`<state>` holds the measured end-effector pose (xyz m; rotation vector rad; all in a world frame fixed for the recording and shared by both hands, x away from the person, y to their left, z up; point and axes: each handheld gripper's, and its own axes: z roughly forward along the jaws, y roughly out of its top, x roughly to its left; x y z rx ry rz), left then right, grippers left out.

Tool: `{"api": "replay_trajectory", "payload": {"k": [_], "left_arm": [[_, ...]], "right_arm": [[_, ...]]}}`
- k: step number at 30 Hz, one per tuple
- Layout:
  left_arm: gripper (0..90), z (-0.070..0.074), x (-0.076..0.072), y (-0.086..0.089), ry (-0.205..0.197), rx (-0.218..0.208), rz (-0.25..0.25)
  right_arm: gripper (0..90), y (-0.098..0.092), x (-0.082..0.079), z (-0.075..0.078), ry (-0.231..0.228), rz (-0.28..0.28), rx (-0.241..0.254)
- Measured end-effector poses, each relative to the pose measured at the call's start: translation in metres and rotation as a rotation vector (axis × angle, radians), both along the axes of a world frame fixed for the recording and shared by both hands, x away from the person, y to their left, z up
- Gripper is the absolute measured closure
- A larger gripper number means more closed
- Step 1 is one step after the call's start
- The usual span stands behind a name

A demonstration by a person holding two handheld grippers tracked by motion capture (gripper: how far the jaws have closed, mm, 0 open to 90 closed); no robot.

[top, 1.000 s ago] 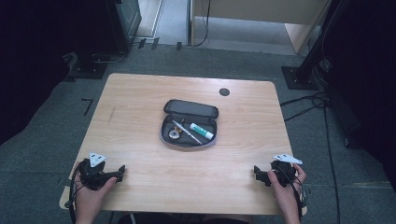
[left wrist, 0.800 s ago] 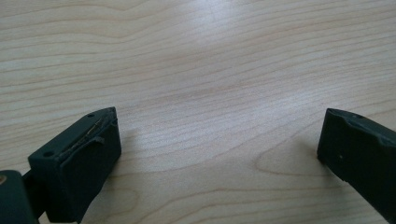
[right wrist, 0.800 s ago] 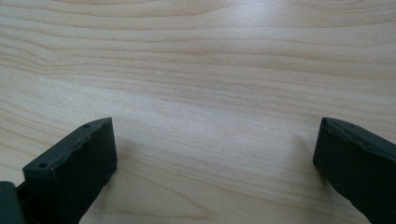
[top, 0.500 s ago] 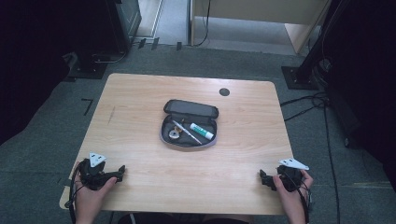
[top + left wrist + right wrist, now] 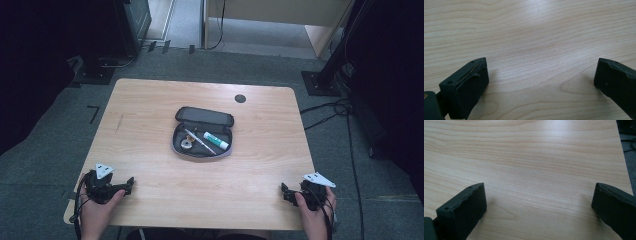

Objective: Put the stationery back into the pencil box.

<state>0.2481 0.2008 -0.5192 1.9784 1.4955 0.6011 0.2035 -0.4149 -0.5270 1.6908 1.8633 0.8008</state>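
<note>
Step in hand: both hands parked at the near edge of the table [image 5: 150, 105], nothing gripped, so this reads as a rest pose with the case work not in progress.
Left gripper [image 5: 131, 181]: at the near left corner, jaws spread wide over bare wood, empty.
Right gripper [image 5: 283, 190]: at the near right corner, jaws likewise wide apart, empty.
Pencil case [image 5: 202, 132]: mid-table, well apart from both grippers, lid folded back and open.
Inside: a glue stick [image 5: 216, 140], a thin pen-like rod [image 5: 199, 141] and a small round metal piece [image 5: 187, 144].
Next move: probably a long forward reach to the case, one gripper steadying its rim.
</note>
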Motion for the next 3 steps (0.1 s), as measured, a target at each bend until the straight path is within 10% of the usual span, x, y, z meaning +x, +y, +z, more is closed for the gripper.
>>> {"api": "replay_trajectory", "payload": {"k": [3], "left_arm": [[0.0,0.0,0.0,-0.0008,0.0,0.002,0.01]], "right_arm": [[0.0,0.0015,-0.0005,0.0002,0.003,-0.015,0.002]]}}
